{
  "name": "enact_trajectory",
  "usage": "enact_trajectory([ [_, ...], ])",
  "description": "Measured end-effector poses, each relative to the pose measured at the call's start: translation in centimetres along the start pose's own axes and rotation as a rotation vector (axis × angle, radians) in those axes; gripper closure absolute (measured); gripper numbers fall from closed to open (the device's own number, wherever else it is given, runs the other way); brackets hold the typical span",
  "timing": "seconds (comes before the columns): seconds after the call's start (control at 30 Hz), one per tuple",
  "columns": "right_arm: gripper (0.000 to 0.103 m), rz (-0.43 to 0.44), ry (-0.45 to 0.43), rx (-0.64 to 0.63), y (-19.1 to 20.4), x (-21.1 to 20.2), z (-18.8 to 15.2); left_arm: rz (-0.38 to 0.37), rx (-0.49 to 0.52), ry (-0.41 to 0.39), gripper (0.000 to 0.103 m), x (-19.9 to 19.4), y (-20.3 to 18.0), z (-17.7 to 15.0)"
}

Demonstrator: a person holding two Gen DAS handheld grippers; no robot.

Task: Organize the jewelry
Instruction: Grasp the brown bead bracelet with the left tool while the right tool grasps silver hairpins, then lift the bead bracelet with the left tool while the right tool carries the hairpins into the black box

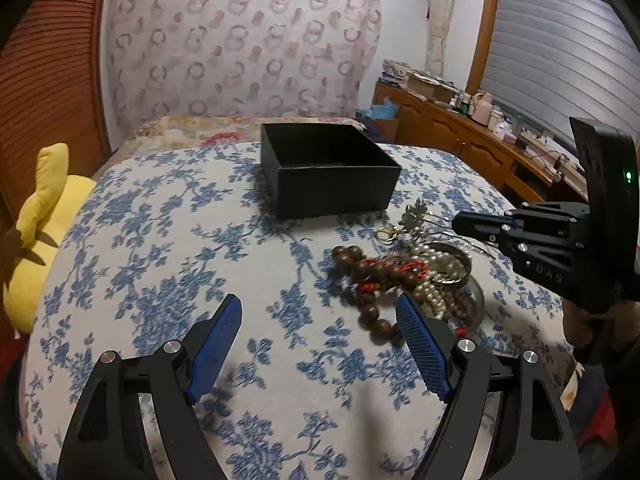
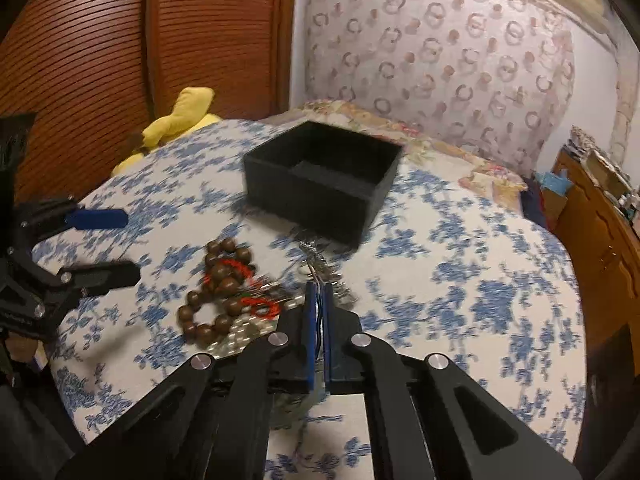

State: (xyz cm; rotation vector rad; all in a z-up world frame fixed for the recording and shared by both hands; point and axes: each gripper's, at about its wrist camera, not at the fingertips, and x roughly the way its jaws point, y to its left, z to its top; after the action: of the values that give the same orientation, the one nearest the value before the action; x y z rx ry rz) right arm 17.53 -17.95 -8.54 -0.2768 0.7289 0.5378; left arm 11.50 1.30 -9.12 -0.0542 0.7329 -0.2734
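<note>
Right gripper clamped on a thin silver chain at the jewelry pile

Its blue pads are pressed together on the silver necklace, which trails ahead toward the open black box just beyond. The wooden bead bracelet lies just left of its fingertips on the floral bedspread. Further left, the left gripper hovers wide open, holding nothing.

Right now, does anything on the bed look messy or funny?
Yes. The jewelry lies in one tangled heap beside the black box: wooden beads, pearls, red cord and a metal bangle all knotted together. The box looks empty.
</note>
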Motion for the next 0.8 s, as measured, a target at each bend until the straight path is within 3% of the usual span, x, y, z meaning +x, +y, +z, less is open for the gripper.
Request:
enact_trajectory([
  [0.2, 0.101, -0.026, -0.013, 0.026, -1.7, -0.2, 0.1, -0.060, -0.012, 0.026, 0.027, 1.6, -0.7, 1.2],
  [0.4, 0.101, -0.033, -0.032, 0.051, -2.5, -0.4, 0.0, -0.140, -0.093, 0.097, 0.050, 4.7, -0.3, 2.5],
  [0.63, 0.101, -0.030, -0.029, 0.049, -2.4, -0.5, -0.3, -0.183, -0.202, 0.184, 0.060, 7.9, 0.9, 3.1],
  [0.77, 0.101, -0.028, -0.026, 0.052, -2.4, -0.5, -0.4, -0.185, -0.203, 0.165, 0.091, 8.0, 0.8, 3.6],
  [0.8, 0.101, -0.028, -0.026, 0.052, -2.2, -0.5, -0.5, -0.197, -0.202, 0.157, 0.091, 7.8, 0.8, 3.8],
])
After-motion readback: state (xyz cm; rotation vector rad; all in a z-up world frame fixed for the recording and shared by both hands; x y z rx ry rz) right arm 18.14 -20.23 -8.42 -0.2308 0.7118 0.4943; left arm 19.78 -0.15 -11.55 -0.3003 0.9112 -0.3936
